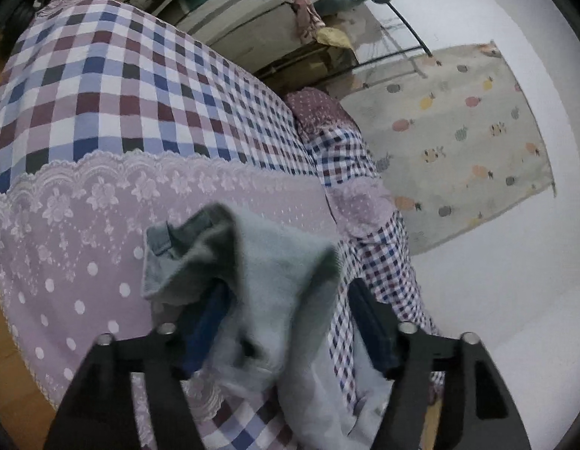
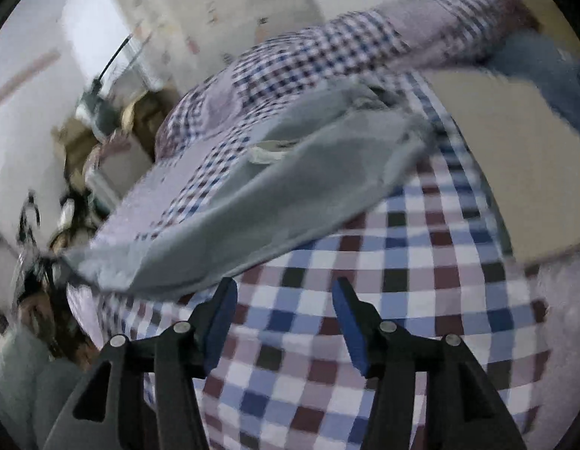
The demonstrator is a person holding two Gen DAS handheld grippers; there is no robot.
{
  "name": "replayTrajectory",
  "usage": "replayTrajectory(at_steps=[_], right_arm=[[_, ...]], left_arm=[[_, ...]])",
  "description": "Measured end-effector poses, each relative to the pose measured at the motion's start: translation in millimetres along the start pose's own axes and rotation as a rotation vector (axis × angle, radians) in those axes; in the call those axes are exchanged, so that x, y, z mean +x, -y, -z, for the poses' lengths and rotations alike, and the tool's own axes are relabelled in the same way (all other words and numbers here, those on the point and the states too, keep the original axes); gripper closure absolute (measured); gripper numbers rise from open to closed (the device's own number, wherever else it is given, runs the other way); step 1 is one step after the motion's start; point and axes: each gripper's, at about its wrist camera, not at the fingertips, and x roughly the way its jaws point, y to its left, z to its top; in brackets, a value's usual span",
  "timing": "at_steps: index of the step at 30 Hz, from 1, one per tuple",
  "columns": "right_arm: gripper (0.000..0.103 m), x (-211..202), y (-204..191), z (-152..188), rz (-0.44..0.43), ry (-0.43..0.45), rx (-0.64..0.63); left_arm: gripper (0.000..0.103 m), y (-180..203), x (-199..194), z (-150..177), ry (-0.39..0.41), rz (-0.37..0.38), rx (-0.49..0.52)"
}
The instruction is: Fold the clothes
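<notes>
A pale grey-green garment [image 1: 267, 285] is draped over my left gripper [image 1: 286, 296], covering its left blue finger [image 1: 207, 322]; the jaws stand wide apart with the cloth lying between them, above the bed. In the right wrist view the same garment [image 2: 260, 195] is stretched out and lifted over the checked bedspread [image 2: 364, 300], blurred by motion. My right gripper [image 2: 284, 292] is open and empty, its blue fingertips just below the garment's near edge.
The bed [image 1: 121, 86] has a checked cover with a lilac lace and dotted band [image 1: 83, 232]. Boxes and clutter [image 1: 252, 18] are piled beyond it. A fruit-print mat [image 1: 458, 138] lies on the white floor to the right.
</notes>
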Motion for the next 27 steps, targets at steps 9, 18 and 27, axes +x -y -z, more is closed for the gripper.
replayTrajectory(at_steps=[9,18,27], right_arm=[[0.046,59,84,-85,0.097,0.036,0.181],[0.046,135,144,-144,0.149,0.028,0.409],[0.046,178,172,-153,0.154,0.049,0.473]], left_arm=[[0.022,-5,4,3,-0.015,-0.079,-0.025],[0.019,-14,-40,-4,0.233,-0.073,-0.075],[0.019,-15,-36,-2,0.194,-0.083,-0.040]])
